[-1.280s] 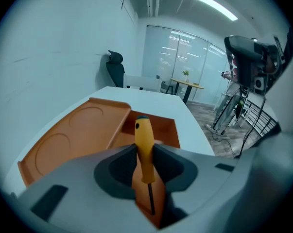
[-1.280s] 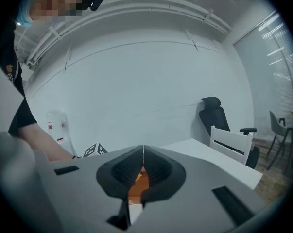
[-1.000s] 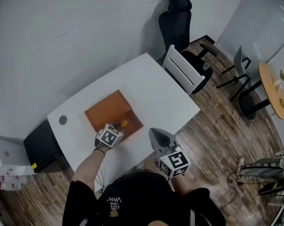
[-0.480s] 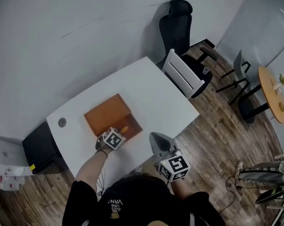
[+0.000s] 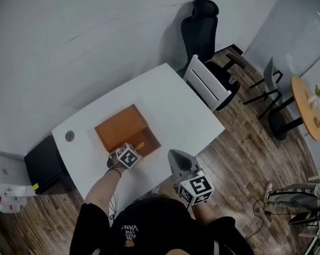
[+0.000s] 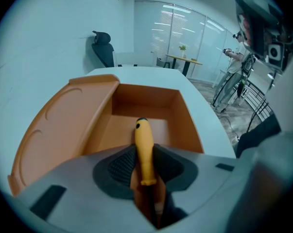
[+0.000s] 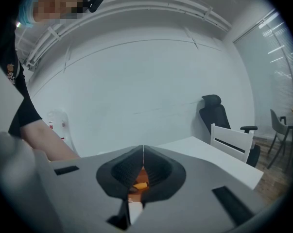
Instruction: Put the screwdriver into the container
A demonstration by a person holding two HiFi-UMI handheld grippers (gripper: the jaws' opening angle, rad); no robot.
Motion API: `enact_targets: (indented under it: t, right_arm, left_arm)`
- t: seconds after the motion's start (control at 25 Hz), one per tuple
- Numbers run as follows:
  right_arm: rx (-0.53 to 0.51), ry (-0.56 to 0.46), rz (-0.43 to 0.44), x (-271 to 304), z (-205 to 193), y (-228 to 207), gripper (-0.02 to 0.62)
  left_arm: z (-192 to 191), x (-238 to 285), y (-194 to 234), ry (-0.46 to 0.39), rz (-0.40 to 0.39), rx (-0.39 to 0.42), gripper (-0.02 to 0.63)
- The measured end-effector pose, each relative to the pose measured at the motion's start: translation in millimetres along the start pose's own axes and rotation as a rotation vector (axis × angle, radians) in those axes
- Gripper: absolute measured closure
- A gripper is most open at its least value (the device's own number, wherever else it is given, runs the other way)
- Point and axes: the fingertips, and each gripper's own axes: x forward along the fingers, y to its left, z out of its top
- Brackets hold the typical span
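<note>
Over the container point(image 6: 146, 101), the left hand-held gripper point(image 6: 145, 153) pinches the screwdriver point(image 6: 144, 140), shaft hidden; right hand-held gripper point(image 7: 143, 150) pressed together.

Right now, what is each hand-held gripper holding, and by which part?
The left hand-held gripper clamps the screwdriver by the lower part of its yellow handle. The right hand-held gripper is shut and empty.

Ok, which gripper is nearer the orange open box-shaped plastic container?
Left. The left gripper sits at the orange container's near edge, holding the yellow-handled screwdriver over its opening. The right gripper, shut and empty, hangs apart to its right, closer to the person.
</note>
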Motion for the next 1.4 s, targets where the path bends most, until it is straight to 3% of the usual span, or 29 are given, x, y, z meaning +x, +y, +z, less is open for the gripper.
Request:
enact_targets:
  t: [0.32, 0.88, 1.16, 1.4]
  right_arm:
    - [-0.003, -0.001, 0.007, 0.3, 0.7, 4.2, 0.583]
    - [-0.012, -0.008, 0.005, -0.5, 4.5, 11.1, 0.583]
    - [-0.022, -0.012, 0.02, 0.6, 6.3, 22.5, 0.583]
    - [-0.033, -0.021, 0.023, -1.5, 10.8, 26.7, 0.583]
  left_arm:
    - [2.2, -1.2, -7.9, -0.009, -0.033, 0.013, 0.448]
    - [8.7, -13.6, -0.5, -0.088, -0.007, -0.015, 0.443]
    - [20.2, -37.9, 1.9, -0.194, 0.013, -0.075, 0.443]
    - [43.1, -77.6, 3.5, -0.35, 0.047, -0.1, 0.443]
